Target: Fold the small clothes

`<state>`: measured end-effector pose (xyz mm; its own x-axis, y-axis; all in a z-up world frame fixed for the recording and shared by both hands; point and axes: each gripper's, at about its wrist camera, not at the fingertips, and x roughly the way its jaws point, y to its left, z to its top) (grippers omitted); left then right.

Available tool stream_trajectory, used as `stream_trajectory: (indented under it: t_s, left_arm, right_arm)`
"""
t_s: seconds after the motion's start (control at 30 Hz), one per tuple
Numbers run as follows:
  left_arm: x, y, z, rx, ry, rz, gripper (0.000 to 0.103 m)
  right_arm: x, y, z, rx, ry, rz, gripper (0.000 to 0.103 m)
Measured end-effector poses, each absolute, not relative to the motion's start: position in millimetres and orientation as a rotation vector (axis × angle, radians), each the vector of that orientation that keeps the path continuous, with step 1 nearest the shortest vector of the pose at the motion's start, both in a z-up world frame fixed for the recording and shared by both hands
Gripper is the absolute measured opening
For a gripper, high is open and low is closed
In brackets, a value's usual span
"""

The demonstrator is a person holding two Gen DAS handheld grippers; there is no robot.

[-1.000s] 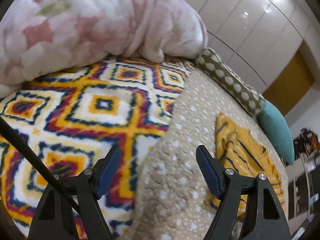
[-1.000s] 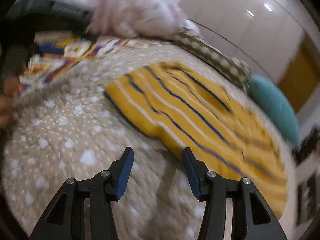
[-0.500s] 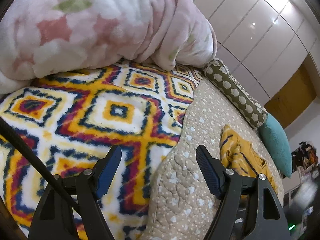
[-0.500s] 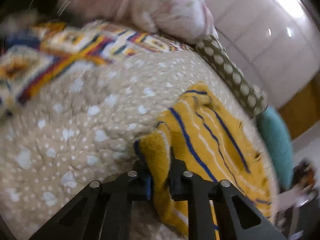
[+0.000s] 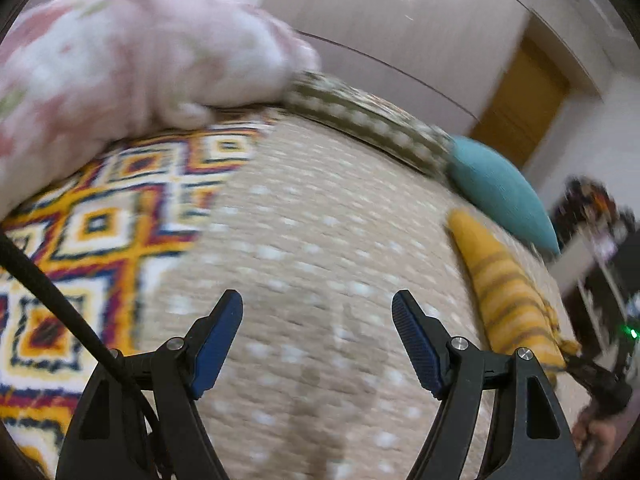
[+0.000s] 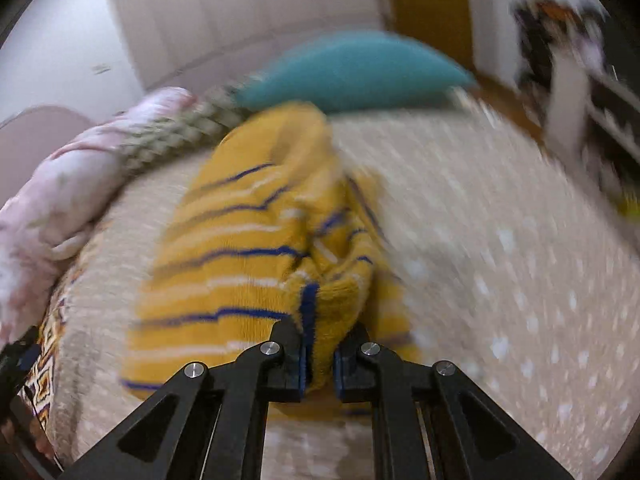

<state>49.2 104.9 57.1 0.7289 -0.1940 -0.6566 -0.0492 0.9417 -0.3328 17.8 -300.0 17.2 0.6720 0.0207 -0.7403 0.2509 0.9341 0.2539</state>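
A yellow knitted garment with blue and white stripes [image 6: 240, 264] lies bunched on the beige dotted quilt [image 6: 500, 240]. My right gripper [image 6: 320, 340] pinches a fold at its near edge. Its jaws are still closing, with the knit squeezed between the pads. In the left wrist view the same garment [image 5: 508, 292] stretches as a narrow strip at the right, its near corner drawn toward a dark gripper tip at the frame's edge. My left gripper [image 5: 316, 304] hovers open over bare quilt [image 5: 320, 220], well left of the garment, with nothing between its fingers.
A pink floral duvet [image 5: 140, 60] is heaped at the back left above a bright geometric blanket [image 5: 80, 240]. A green dotted bolster [image 5: 360, 120] and a teal pillow [image 5: 496, 192] line the far edge. A person's hand [image 5: 596, 436] shows at the lower right. Shelves [image 6: 580, 80] stand beyond the bed.
My right gripper closed on the garment's edge, rolled and dragged it, so the cloth is now bunched. My left gripper swung right, from over the patterned blanket to the quilt, and stayed open.
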Motion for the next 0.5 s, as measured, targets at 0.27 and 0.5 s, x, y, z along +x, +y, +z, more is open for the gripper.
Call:
stream_trajectory:
  t_s: [0.27, 0.5]
  left_arm:
    - [47.7, -14.0, 77.0, -0.128, 0.819, -0.273, 0.076]
    - [61.9, -117.3, 70.6, -0.002, 0.821, -0.383, 0.077]
  right_arm:
    - [-4.5, -326.1, -5.9, 0.525, 0.769, -0.010, 0.009]
    - [-17.9, -351.9, -17.8, 0.628, 0.746, 0.040, 0.010]
